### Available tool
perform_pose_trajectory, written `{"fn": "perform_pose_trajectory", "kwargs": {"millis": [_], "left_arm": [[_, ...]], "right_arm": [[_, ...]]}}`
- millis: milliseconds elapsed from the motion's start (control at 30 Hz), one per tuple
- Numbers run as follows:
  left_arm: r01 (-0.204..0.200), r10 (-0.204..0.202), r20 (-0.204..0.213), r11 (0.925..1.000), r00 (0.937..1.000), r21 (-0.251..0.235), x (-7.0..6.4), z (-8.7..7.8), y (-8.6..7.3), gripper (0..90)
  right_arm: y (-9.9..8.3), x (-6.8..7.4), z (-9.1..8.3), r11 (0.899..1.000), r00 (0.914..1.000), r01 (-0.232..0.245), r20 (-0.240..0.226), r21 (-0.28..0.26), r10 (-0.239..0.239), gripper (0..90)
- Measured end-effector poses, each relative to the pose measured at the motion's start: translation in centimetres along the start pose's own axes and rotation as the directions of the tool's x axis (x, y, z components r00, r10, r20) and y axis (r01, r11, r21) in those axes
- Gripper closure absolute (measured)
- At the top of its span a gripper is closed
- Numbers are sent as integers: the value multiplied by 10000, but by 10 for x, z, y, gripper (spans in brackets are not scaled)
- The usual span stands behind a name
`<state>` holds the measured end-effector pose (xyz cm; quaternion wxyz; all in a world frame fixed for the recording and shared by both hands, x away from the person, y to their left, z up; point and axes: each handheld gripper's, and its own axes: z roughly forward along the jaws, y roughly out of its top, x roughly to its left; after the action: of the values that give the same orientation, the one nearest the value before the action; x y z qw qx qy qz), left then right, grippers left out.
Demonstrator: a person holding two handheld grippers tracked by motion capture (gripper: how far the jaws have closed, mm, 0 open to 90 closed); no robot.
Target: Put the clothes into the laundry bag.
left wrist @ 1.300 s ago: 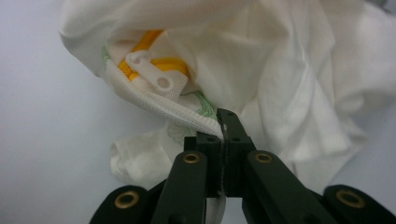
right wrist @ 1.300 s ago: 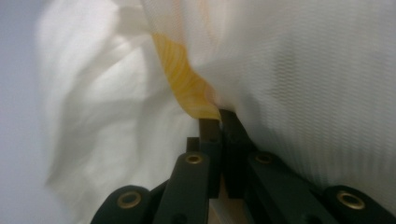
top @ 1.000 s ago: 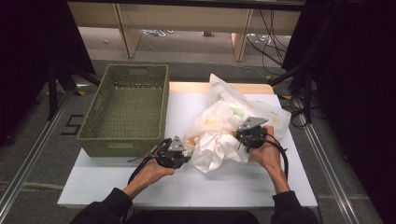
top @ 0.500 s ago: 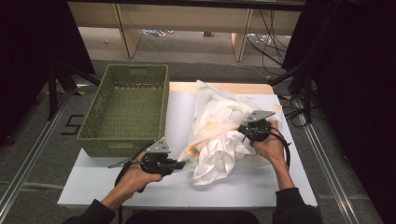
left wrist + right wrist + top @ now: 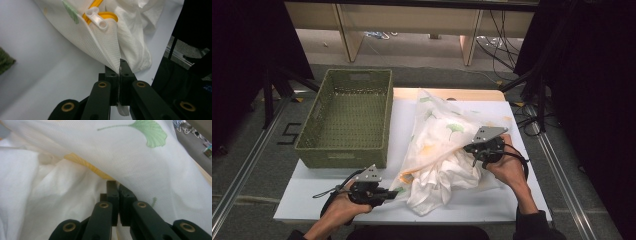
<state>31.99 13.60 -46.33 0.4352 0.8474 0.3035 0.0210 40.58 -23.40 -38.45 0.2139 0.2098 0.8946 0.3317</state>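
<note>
- left gripper (image 5: 120, 65): black fingers (image 5: 111, 75) pressed together, pinching a corner of the mesh laundry bag (image 5: 100, 47); thin scrap of the fabric pokes out below the fingers
- bag corner here is white woven mesh, fine grid texture, folded to a sharp point at the fingers
- white plastic zip pull (image 5: 97, 19) with two round holes sits on an orange-yellow zip band (image 5: 107, 15), just above the pinched corner
- softer white cloth (image 5: 135, 37), crumpled and wrinkly, lies inside and behind the mesh
- right gripper (image 5: 117, 185): fingers (image 5: 112, 195) pressed together on a fold of the same bag; sheer white fabric drapes over the tips, green ginkgo-leaf print (image 5: 150, 132) on it, yellow strip (image 5: 82, 163) showing through
- high view: left gripper (image 5: 389, 192) at the bag's near-left corner, right gripper (image 5: 477, 150) at its right side, raised, fabric tented up toward it
- mesh laundry bag (image 5: 447, 145) lies on the white worktop (image 5: 312, 200), right of centre, lumpy, long shape running away from the person, stuffed with the white cloth
- grey three-cornered plates top both grippers, black cables trail off
- green woven basket (image 5: 347, 120), rectangular, open weave, sits left of the bag, apart from it
- dark floor, cables beyond the worktop
</note>
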Motion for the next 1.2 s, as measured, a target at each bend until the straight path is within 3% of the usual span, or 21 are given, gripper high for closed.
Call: {"fn": "perform_pose_trajectory", "kwargs": {"millis": [100,133,233,300,367,467,567,600,667,733,800,867,967,1067,1133,1167,1200], "left_arm": [[99,-99,-48,10000,9999,-9,-3,3,2,868],[-156,159,-172,9997,9997,177,-2,3,3,839],[-312,334,-979,9992,9946,240,-4,-1,8,681],[221,-242,-1442,9996,9893,-165,-7,-7,13,553],[202,-275,-1414,9984,9896,-527,-12,-13,20,538],[-23,-58,-1051,9970,9944,-770,-28,-13,28,518],[-146,130,-315,9986,9994,-509,-41,1,33,481],[-30,25,-111,9988,9999,-487,-46,6,34,480],[-57,55,-39,9985,10000,-550,-53,17,39,451],[-289,281,-681,9995,9973,-112,-57,32,44,350],[-368,383,-989,9992,9944,170,-55,50,47,291],[-86,152,-1409,9988,9899,473,-52,67,50,219],[270,-242,-1313,9994,9911,193,-51,88,54,214],[546,-555,-1237,9985,9908,-107,-53,102,61,152],[346,-366,-1515,9993,9878,-155,-54,108,66,177],[541,-576,-1654,9982,9846,-253,-54,111,68,262],[406,-481,-1826,9982,9820,-449,-52,111,70,378]], "right_arm": [[4,11,-11,9997,9996,256,-73,55,-256,896],[5,15,-16,9995,9997,231,-130,194,-228,896],[4,22,-25,9984,9983,524,-247,230,-519,896],[2,24,-31,9985,9990,451,-74,307,-449,896],[3,25,-36,9982,9982,578,-182,181,-574,896],[5,26,-40,9982,9983,589,-47,144,-588,896],[5,27,-39,9978,9979,646,-76,127,-645,896],[5,27,-39,9975,9975,695,-95,110,-694,896],[7,29,-39,9970,9970,765,-97,107,-764,896],[8,30,-40,9973,9974,719,-116,133,-718,896],[8,32,-41,9975,9976,680,-98,169,-678,896],[10,33,-41,9961,9961,871,-155,100,-870,896],[10,35,-41,9952,9951,975,-167,90,-973,896],[11,39,-42,9961,9960,869,-244,149,-865,896],[13,41,-43,9938,9935,1112,-239,67,-1110,896],[14,43,-44,9935,9932,1142,-242,19,-1142,896],[16,46,-46,9922,9920,1250,-192,7,-1250,896]]}}
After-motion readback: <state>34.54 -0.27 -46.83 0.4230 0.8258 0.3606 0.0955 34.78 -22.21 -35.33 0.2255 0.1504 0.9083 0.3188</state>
